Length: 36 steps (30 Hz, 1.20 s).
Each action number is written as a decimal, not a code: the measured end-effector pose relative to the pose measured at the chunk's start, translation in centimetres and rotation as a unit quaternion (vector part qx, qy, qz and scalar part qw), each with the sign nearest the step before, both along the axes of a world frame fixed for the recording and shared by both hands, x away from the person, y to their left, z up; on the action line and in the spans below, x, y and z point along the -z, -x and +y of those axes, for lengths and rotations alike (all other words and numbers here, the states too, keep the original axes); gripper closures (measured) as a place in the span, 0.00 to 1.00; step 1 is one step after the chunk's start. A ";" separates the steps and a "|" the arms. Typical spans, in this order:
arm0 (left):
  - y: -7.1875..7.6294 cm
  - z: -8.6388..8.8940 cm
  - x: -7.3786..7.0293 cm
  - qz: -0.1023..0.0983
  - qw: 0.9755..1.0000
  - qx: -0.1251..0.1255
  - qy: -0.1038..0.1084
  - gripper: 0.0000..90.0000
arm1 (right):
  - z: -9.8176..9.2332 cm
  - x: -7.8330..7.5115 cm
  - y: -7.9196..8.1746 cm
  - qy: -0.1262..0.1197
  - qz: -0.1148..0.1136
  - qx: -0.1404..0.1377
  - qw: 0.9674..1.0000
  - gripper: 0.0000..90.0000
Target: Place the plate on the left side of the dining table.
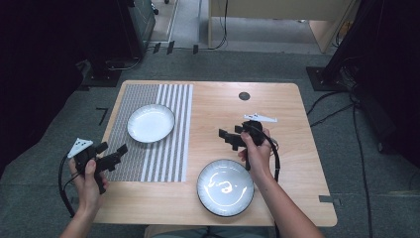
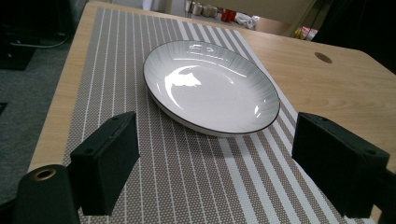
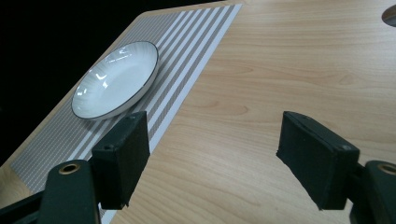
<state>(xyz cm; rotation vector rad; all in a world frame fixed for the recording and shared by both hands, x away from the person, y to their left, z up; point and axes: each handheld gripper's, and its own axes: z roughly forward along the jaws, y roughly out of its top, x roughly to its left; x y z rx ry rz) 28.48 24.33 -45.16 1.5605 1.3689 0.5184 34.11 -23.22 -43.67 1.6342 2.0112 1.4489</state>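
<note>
2 white plates sit on the wooden counter (image 1: pixel 277 106). The far plate (image 1: pixel 151 123) lies on the striped placemat (image 1: pixel 171 148) at 10 o'clock; the near plate (image 1: pixel 225 187) at 6 o'clock. The left tongs (image 1: pixel 119 151) gape empty over the placemat's left edge. The right tongs (image 1: pixel 227 137) hang released, holding nothing, over bare wood.

Bare wood between 2 plates (image 1: pixel 151 123) (image 1: pixel 225 187)

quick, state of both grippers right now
left gripper: open, holding nothing, jaws wide apart over the striped placemat, short of the white plate.
right gripper: open, holding nothing, over bare table.
</note>
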 end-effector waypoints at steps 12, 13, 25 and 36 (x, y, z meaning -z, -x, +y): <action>1.8 0.7 2.1 -0.001 1.000 -0.001 -0.024 0.16 | -3.5 1.4 2.5 -0.008 -0.005 0.020 1.000 0.29; 2.0 0.8 2.2 -0.001 1.000 -0.004 -0.028 0.16 | -3.8 1.5 2.7 -0.008 -0.006 0.023 1.000 0.29; 3.7 2.5 3.4 0.016 0.998 -0.031 -0.055 0.16 | -6.8 3.1 4.9 0.000 0.002 0.048 0.999 0.29; 4.3 3.3 4.7 0.044 0.996 -0.032 -0.078 0.16 | -9.8 4.1 6.7 0.003 0.002 0.078 0.997 0.29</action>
